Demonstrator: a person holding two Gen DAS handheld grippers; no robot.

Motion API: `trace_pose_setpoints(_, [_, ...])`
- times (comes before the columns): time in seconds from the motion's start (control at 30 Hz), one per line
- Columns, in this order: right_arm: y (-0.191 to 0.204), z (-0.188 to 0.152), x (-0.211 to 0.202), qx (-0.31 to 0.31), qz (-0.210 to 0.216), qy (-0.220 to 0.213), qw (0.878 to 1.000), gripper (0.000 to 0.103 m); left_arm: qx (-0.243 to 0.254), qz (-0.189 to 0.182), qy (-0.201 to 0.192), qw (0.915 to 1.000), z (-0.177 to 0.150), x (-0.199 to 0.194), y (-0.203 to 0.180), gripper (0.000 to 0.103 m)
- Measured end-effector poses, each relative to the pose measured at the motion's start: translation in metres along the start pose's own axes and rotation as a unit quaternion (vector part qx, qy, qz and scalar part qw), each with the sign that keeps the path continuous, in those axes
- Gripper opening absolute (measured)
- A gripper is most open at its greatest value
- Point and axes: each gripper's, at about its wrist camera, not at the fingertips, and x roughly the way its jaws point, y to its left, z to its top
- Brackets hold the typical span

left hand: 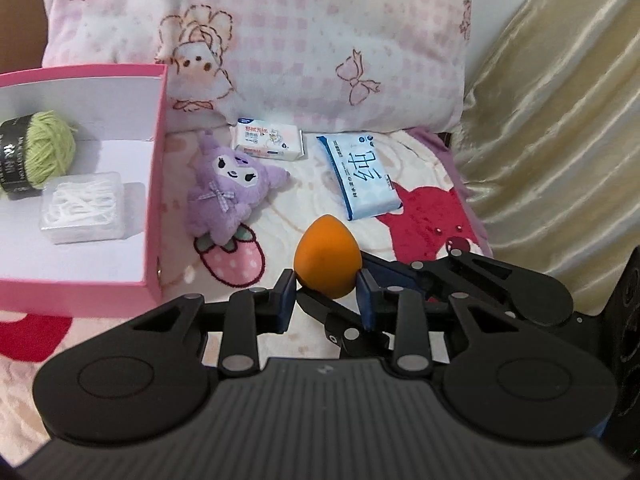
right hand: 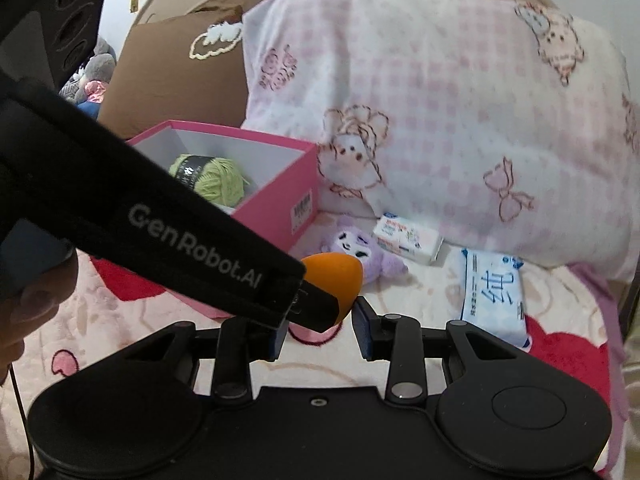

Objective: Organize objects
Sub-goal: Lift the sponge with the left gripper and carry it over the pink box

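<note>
An orange egg-shaped sponge (left hand: 327,259) sits between the pads of my left gripper (left hand: 326,285), which is shut on it above the blanket. In the right wrist view the sponge (right hand: 334,274) shows past the left gripper's black body (right hand: 192,236). My right gripper (right hand: 320,330) is open and empty just below and behind the sponge. A pink box (left hand: 154,184) at the left holds a green yarn ball (left hand: 44,148) and a clear case of cotton swabs (left hand: 82,208). A purple plush toy (left hand: 228,188) lies beside the box.
A small white tissue pack (left hand: 269,140) and a blue-white wipes pack (left hand: 364,176) lie on the patterned blanket (left hand: 432,208) in front of a pink checked pillow (left hand: 312,40). A gold curtain (left hand: 560,120) hangs at the right. A brown cushion (right hand: 168,68) stands behind the box.
</note>
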Motion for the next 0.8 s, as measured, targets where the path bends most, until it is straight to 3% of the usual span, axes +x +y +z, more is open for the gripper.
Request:
trace_pose_setpoints(0.3, [0.017,-0.003,-0.013,-0.004,0.005,0.013,1.0,0.04,-0.041,-0.012,0.03,0.9986,-0.007,-0.015,0.008,0.031])
trace_pose_setpoints(0.8, [0.062,0.017,-0.033,-0.078,-0.014,0.001,0.997,0.04,-0.039,-0.014,0.007,0.9991,-0.018,-0.062,0.019,0.031])
